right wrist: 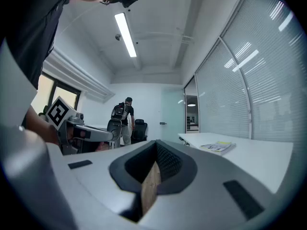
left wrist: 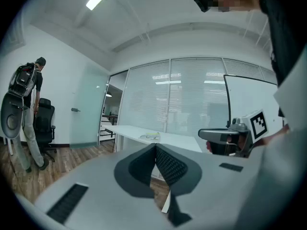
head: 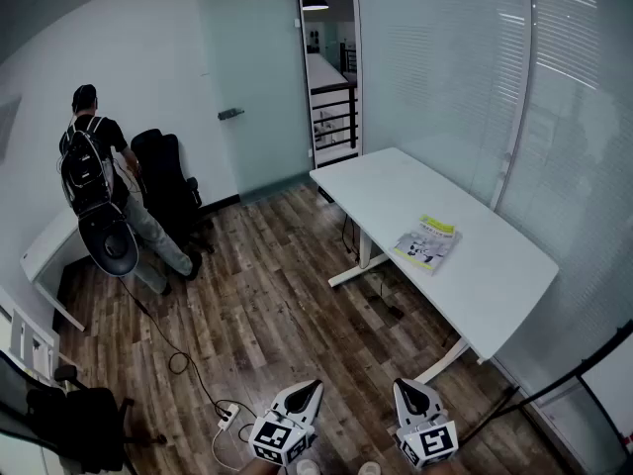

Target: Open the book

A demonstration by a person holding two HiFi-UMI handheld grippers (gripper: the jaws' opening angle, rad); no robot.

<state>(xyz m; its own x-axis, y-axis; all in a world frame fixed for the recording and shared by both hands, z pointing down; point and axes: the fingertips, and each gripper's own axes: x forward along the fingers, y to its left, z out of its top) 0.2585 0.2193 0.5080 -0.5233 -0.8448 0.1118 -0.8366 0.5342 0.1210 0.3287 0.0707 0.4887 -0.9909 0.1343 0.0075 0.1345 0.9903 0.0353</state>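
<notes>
Jaws first: my left gripper [left wrist: 156, 150] has its jaws pressed together with nothing between them, and my right gripper [right wrist: 156, 147] is likewise fully closed and empty. Both point roughly level, side by side, with wooden floor [head: 267, 315] below and ahead of them. Just to the left of my left gripper, a white power strip [head: 226, 419] lies on the boards, its cable [head: 178, 362] trailing away. Further ahead, to the right of my right gripper, stands a white table [head: 495, 275]. The book [head: 427, 242] lies flat and closed near the table's middle, well apart from both grippers. Far off to the left of my left gripper, a person with a backpack [head: 97, 166] stands by a black office chair [head: 170, 186], back turned to me. Beyond the chair is a frosted glass door [head: 247, 87].
</notes>
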